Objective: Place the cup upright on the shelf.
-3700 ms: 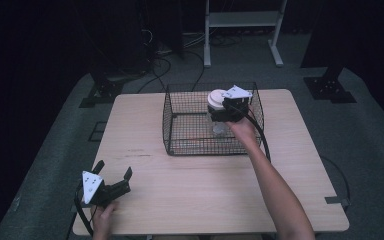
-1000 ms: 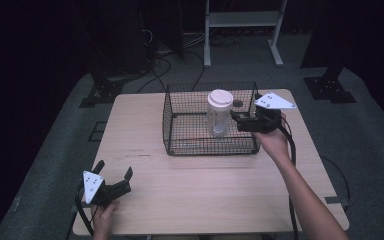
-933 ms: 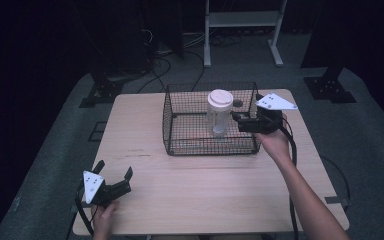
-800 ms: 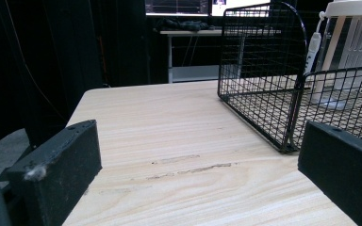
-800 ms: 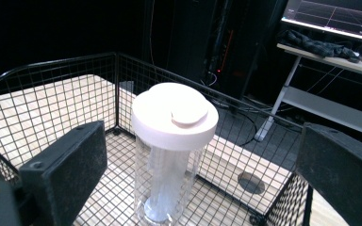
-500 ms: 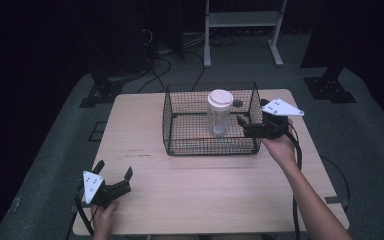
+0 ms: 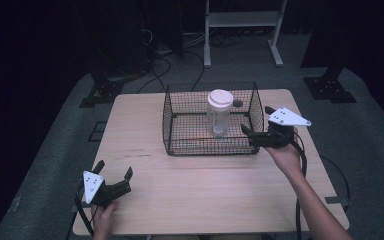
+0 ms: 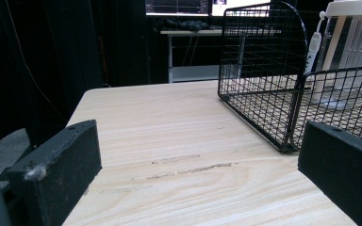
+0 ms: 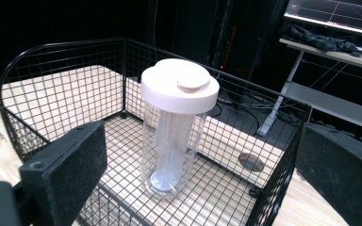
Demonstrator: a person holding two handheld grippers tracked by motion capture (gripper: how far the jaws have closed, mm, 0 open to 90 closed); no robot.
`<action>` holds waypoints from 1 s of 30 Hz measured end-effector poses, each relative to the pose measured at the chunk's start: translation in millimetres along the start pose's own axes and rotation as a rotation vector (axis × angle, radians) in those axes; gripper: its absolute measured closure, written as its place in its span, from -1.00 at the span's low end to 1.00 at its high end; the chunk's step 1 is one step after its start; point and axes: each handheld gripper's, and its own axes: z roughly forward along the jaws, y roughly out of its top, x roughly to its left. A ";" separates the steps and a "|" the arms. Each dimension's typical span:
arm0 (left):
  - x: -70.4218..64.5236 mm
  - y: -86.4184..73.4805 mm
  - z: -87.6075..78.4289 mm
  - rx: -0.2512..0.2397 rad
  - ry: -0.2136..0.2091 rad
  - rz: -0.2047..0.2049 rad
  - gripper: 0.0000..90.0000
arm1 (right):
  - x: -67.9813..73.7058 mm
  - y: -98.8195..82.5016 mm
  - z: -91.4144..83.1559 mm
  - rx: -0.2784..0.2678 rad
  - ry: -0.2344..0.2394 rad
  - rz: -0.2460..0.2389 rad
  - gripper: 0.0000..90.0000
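A black wire basket (image 7: pixel 180 120) sits at the back middle of the wooden table (image 7: pixel 205 190). Inside it stands a clear jar with a white lid (image 7: pixel 218 116), upright, with a white insert showing through its wall. My right gripper (image 7: pixel 249 137) hovers just outside the basket's right front corner, open, with nothing between its fingers. In the right gripper view the jar (image 9: pixel 176 127) stands beyond the basket (image 9: pixel 61 94) wall, centred between the wide-set jaws. My left gripper (image 7: pixel 114 171) rests open near the table's front left corner, far from the basket (image 8: pixel 264 70).
A round hole (image 7: pixel 237 103) in the tabletop lies behind the basket. Beyond the table are a white metal frame (image 7: pixel 242 20), floor cables (image 7: pixel 165 55) and black stand feet (image 7: pixel 330 87). Bare wood stretches between the two grippers.
My right gripper was over the jar inside the basket; it has let go and drawn back out to the right and towards the person. The jar stays upright. The left gripper has not moved.
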 end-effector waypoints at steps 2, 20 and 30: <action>-0.3 0.0 0.0 0.001 0.001 0.001 -1.00 | 0.4 -1.9 -3.1 -0.001 -0.001 0.003 -0.95; -0.4 0.0 -0.1 0.003 0.001 0.002 -1.00 | 6.4 -25.1 -27.3 0.011 0.007 0.005 -0.95; -0.7 -0.1 -0.1 0.003 0.003 0.003 -1.00 | 1.4 -40.9 -43.2 -0.002 -0.023 0.041 -0.95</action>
